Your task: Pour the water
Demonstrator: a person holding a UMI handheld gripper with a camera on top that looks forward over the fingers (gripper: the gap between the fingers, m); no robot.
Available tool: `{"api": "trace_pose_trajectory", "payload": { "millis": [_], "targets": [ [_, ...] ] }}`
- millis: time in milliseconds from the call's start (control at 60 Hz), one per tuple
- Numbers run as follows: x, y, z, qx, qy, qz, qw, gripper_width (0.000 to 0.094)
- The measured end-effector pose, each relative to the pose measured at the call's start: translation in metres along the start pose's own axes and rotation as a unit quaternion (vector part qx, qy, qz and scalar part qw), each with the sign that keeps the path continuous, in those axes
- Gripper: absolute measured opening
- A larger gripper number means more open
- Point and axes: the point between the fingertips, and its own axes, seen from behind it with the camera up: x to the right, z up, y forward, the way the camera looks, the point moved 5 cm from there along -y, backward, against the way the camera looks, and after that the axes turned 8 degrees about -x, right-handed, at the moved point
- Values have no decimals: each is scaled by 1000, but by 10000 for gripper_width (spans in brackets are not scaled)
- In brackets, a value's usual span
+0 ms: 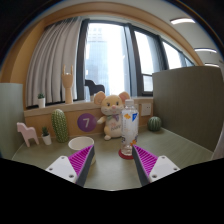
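Both fingers of the gripper (112,163) stand wide apart and hold nothing; the clear bottle (128,130) stands upright on the desk (180,150) just ahead, between them. A skewed approach could tip it — it looks tall and narrow. Close by crowd a white bowl (81,144) and plush mouse (110,112); a partition (188,98) walls off the far side.
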Motion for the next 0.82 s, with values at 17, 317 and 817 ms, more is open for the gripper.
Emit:
{"api": "trace_pose_trajectory", "payload": {
  "millis": [17,317,817],
  "targets": [
    [-5,-7,0,1,0,8,1000,768],
    [-72,-105,5,15,-30,92,995,766],
    [-132,-193,10,11,-97,150,984,776]
  ]
}}
